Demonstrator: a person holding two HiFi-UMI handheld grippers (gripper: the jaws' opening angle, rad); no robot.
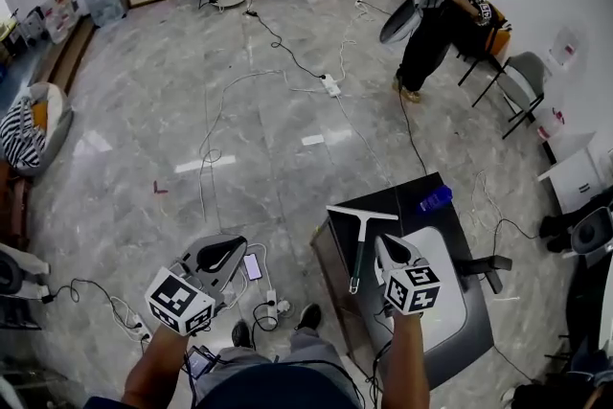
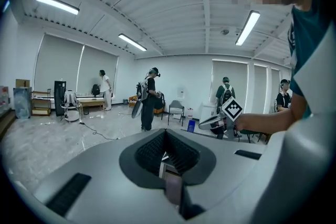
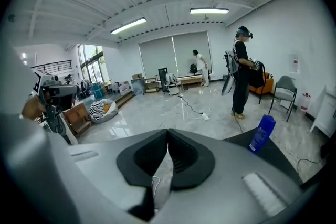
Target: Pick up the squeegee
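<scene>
The squeegee (image 1: pixel 359 244) lies flat on a black table (image 1: pixel 460 215), with its pale blade at the far end and its dark green handle pointing back toward me. My right gripper (image 1: pixel 383 242) hovers just right of the handle with its jaws shut and nothing between them. My left gripper (image 1: pixel 239 244) hangs over the floor left of the table, its jaws closed tip to tip and empty. Neither gripper view shows the squeegee. The left gripper view catches the right gripper (image 2: pixel 218 120) in the distance.
A blue bottle (image 1: pixel 435 199) stands at the table's far edge and shows again as the blue bottle (image 3: pixel 261 134). A pale tray (image 1: pixel 450 302) covers the table's near part. Cables and a power strip (image 1: pixel 330 86) cross the floor. A person (image 1: pixel 441 10) stands by chairs (image 1: pixel 522 81).
</scene>
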